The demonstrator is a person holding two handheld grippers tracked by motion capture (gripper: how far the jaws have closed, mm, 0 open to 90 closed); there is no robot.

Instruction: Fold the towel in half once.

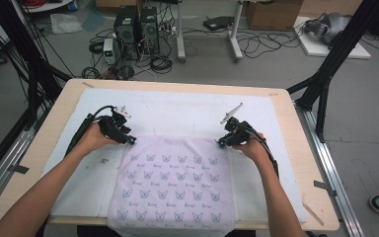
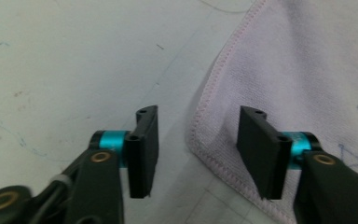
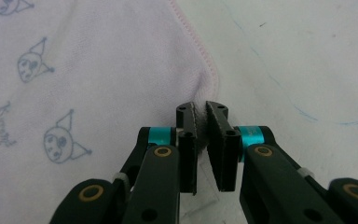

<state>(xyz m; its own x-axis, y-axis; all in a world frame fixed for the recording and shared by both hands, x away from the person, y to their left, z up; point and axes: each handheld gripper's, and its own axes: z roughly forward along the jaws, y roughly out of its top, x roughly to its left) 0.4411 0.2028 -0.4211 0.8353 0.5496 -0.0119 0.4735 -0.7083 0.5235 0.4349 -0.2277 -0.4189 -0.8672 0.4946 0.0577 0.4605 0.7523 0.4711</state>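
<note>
Lying flat on the white padded sheet [image 1: 187, 111] that covers the light wooden table [image 1: 296, 148], the pale lilac terry towel with small blue cat-face prints [image 1: 170, 187] is the landmark for all places here. Its near edge hangs a little over the table edge on the person's side, and its two far corners point away from the person.

At the far left corner of the towel stands the left gripper [image 1: 131, 140], held in the person's left hand [image 1: 94, 138]. In the left gripper view its jaws are clearly apart; the stitched corner of the towel lies between them, just beside the jaw on the towel's side. If that pad touches the cloth I cannot tell, but the other pad rests over the bare sheet, so nothing is clamped.

At the far right corner of the towel stands the right gripper [image 1: 221, 143], held in the right hand [image 1: 251, 145]. In the right gripper view its jaws are nearly together, with only a thin gap, and the pink-stitched corner edge of the towel is pinched between the pad tips.
</note>
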